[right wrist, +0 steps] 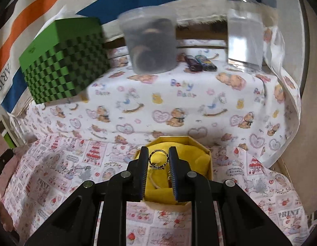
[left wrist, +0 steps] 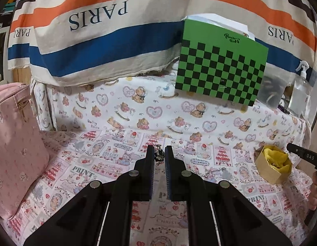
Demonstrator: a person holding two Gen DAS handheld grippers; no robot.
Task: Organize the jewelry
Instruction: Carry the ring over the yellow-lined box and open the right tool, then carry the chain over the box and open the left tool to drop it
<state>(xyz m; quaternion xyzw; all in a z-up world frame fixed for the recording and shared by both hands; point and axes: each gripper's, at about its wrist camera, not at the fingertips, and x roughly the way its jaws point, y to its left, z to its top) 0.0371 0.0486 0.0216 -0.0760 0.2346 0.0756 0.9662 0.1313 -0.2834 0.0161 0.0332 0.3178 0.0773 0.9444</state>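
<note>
Landmark: the gold octagonal box (right wrist: 207, 160) with yellow lining, sitting on the pink printed cloth (right wrist: 62, 176) near the foot of a raised step draped in teddy-bear cloth (right wrist: 179, 106). Behind the box the step rises like a wall; on top of it, well back from the box, stand a green-and-black checkered box (right wrist: 64, 65), a clear plastic tub (right wrist: 152, 43) with dark contents, two lighters (right wrist: 199, 62) and a clear spray bottle (right wrist: 244, 30). To the box's left the printed cloth lies open and flat, with only a thin silver chain (right wrist: 74, 169) stretched on it. Far left of the box, a pink bag (left wrist: 17, 143) closes that side. To the box's right, the bear cloth hangs down to a bare edge. Right gripper (right wrist: 158, 160): jaws nearly together, clamped on a ring (right wrist: 158, 158), held directly above the box's yellow lining. The ring is a silver-toned band with a beaded or notched rim, standing upright between the pads, with a small setting at its lower edge; finer detail unreadable. A pale loop lies inside the box beneath it. Left gripper (left wrist: 159, 155): jaws nearly closed, pinching a small dark metallic piece of jewelry (left wrist: 159, 154), well left of the box, over open cloth; the piece's shape is too small to tell.
</note>
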